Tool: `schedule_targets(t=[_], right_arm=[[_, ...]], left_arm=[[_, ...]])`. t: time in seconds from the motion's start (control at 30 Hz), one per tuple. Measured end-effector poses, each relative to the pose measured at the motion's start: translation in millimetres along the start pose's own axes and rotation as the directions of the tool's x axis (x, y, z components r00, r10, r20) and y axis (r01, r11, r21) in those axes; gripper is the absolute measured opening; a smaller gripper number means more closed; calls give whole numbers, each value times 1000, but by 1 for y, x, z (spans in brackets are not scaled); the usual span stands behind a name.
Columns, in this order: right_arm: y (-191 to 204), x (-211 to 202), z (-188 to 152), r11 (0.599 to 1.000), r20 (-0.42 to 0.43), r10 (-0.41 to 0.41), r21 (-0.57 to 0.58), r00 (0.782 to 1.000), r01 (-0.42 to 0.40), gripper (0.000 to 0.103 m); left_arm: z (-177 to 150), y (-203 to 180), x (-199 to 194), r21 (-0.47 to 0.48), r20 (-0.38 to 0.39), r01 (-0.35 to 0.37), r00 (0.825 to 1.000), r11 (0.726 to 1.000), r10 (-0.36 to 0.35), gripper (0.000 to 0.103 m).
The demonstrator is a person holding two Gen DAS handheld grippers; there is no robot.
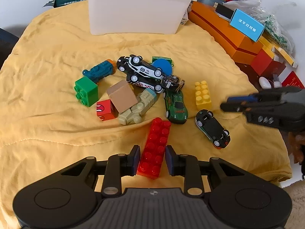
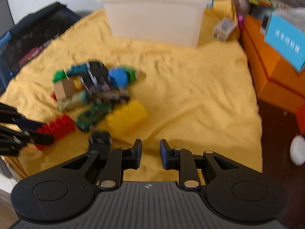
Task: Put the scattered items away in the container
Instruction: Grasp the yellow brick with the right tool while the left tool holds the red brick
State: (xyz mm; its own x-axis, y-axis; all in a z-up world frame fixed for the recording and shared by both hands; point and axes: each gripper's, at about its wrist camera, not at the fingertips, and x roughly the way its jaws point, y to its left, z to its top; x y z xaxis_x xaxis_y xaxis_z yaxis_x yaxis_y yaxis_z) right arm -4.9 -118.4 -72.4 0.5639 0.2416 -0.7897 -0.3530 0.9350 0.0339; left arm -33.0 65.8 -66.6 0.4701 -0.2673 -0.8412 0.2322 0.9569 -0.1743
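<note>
A long red brick (image 1: 155, 147) lies on the yellow cloth (image 1: 57, 76) between the fingers of my left gripper (image 1: 152, 160), which is open around its near end. Beyond it lies a pile of toys: a green brick (image 1: 85, 90), a yellow brick (image 1: 203, 94), a green car (image 1: 176, 106), a dark car (image 1: 212, 128), a tan cube (image 1: 122, 95) and stacked racing cars (image 1: 142, 69). The white container (image 1: 137, 9) stands at the back. My right gripper (image 2: 150, 153) is open and empty over bare cloth, right of the dark car (image 2: 100, 138). It also shows in the left wrist view (image 1: 232, 103).
Orange boxes (image 1: 228, 30) and a blue card box (image 1: 246, 26) line the right side. A dark bag (image 2: 32, 42) lies at the left. A white oval object (image 2: 297, 150) sits off the cloth at the right. The right wrist view is motion-blurred.
</note>
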Motion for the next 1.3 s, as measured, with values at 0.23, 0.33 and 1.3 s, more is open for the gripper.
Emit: schedule_targets(t=[0.23,0.33,1.3], right_arm=[[25,-3,24,1000,41,-10,17,999,10,28],[19,6,23,996,-3,-24,92,1000,24,40],[40,5,17,974,58,23,-227,998,-10,35]], left_arm=[[5,2,-3,21,-8,-1,1000,1000,1,32],[7,4,-2,50,-18,3,1000,999,-2,33],[17,18,11,196,-122,125,987,973,-102,31]])
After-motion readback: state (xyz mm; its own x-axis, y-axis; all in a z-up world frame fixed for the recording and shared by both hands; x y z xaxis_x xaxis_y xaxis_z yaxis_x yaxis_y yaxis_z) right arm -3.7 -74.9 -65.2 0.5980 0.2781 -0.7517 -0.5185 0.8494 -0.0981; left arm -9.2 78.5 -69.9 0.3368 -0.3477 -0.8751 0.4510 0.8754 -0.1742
